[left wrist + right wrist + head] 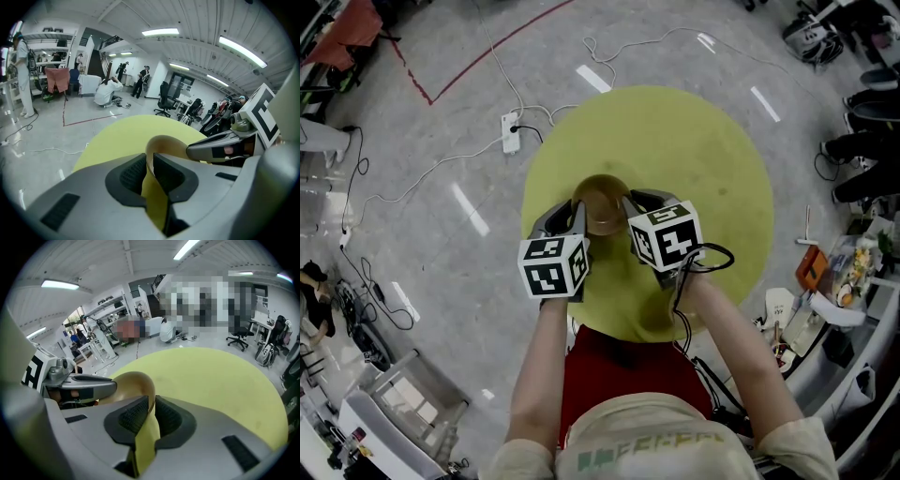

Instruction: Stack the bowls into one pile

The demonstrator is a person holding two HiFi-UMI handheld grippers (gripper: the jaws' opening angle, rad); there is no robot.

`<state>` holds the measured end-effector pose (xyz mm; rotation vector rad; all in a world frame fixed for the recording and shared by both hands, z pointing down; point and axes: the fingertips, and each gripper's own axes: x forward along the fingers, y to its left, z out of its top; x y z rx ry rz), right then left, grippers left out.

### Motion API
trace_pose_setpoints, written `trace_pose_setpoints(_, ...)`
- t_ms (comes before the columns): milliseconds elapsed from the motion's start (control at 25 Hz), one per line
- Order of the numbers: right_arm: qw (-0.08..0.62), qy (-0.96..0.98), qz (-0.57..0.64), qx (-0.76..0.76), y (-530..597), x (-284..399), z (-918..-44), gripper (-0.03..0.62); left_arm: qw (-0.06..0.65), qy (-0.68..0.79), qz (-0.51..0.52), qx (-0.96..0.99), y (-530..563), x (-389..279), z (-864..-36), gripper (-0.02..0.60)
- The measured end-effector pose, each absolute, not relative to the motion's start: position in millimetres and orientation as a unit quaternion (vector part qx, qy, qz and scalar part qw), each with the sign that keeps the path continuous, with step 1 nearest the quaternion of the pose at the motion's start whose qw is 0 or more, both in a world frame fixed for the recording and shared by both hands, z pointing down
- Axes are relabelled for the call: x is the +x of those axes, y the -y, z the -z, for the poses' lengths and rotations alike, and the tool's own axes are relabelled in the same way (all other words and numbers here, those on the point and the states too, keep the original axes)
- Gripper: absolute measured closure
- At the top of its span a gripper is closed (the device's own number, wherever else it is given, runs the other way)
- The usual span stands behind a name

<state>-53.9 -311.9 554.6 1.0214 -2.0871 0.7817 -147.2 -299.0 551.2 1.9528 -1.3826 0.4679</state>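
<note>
A tan bowl (602,201) sits over the near middle of the round yellow-green table (712,178). My left gripper (578,214) is shut on the bowl's left rim and my right gripper (631,206) is shut on its right rim. In the left gripper view the jaws (149,160) pinch the thin rim of the bowl (167,142), with the right gripper (219,150) across from it. The right gripper view shows its jaws (151,405) closed on the rim of the bowl (127,384), facing the left gripper (78,385). I cannot tell whether other bowls are nested inside.
A white power strip (512,131) and loose cables lie on the grey floor left of the table. A red tape line (469,70) crosses the floor at the back. Cluttered shelves and an orange box (811,266) stand to the right.
</note>
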Motion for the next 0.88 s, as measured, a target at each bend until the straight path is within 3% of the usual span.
trace_pose_setpoints(880, 0.302, 0.81, -0.296, 0.407, 305, -58, -531, 0.54, 0.325, 0.538, -0.163, 0.761, 292, -154, -527, 0.537)
